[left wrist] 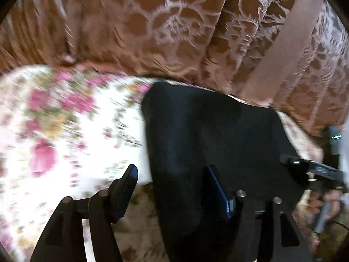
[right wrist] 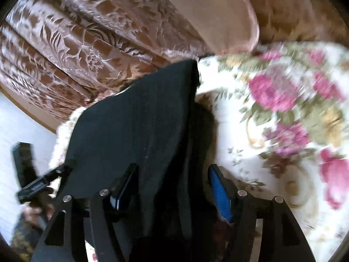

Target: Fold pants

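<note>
The black pants (left wrist: 218, 131) lie folded on a white sheet with pink roses (left wrist: 54, 120), their far end against the brown cushions. My left gripper (left wrist: 174, 185) is open. Its left finger hangs over the sheet, its right finger over the cloth, and the pants' left edge runs between them. In the right wrist view the pants (right wrist: 135, 126) stretch away from me. My right gripper (right wrist: 172, 185) is open above them. A dark fold runs up between its fingers, and the blue pads do not press on the cloth.
Brown brocade sofa cushions (left wrist: 163, 26) rise behind the sheet (right wrist: 272, 109). The right hand-held tool (left wrist: 314, 170) and a hand (left wrist: 331, 198) show at the right edge of the left wrist view. The left tool (right wrist: 35, 185) shows at the left of the right wrist view.
</note>
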The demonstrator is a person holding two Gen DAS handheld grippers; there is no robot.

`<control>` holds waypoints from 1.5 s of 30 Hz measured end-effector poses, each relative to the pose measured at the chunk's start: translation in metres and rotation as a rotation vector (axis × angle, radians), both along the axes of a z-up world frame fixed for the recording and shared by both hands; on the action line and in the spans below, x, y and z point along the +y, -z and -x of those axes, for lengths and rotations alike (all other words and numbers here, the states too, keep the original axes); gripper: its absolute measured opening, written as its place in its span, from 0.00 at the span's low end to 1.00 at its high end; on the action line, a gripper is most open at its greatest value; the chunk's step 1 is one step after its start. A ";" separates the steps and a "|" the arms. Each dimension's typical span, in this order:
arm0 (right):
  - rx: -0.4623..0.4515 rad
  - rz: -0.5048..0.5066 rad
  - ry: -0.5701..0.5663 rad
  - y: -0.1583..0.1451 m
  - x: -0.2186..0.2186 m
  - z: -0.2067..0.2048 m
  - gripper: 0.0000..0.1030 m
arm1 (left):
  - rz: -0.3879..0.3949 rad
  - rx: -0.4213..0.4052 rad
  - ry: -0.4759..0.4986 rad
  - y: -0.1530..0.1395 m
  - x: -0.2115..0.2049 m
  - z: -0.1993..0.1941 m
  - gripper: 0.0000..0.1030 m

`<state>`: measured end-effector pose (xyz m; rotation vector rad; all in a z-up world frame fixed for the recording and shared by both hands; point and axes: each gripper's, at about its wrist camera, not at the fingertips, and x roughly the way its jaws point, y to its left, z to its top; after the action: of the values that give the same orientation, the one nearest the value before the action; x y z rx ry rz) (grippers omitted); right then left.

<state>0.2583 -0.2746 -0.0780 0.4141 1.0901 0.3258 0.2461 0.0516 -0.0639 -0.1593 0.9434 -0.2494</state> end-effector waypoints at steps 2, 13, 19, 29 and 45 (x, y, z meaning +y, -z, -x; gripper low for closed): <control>-0.058 0.122 0.019 -0.021 0.008 0.011 0.64 | -0.053 -0.055 -0.026 -0.015 -0.006 0.020 0.64; -0.221 0.262 0.036 -0.079 0.048 0.094 0.64 | -0.111 -0.167 -0.089 -0.048 -0.031 0.104 0.65; -0.223 0.269 0.080 -0.078 0.070 0.131 0.64 | -0.134 -0.179 -0.109 -0.052 -0.036 0.140 0.65; -0.212 0.348 0.156 -0.075 0.086 0.176 0.65 | -0.164 -0.196 -0.135 -0.052 -0.042 0.188 0.73; -0.268 0.432 0.186 -0.088 0.098 0.222 0.67 | -0.182 -0.244 -0.186 -0.058 -0.050 0.229 0.75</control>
<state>0.0366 -0.1766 0.0102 0.0802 0.8221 -0.0234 0.0175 0.0020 -0.0064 -0.0471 0.6995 -0.0092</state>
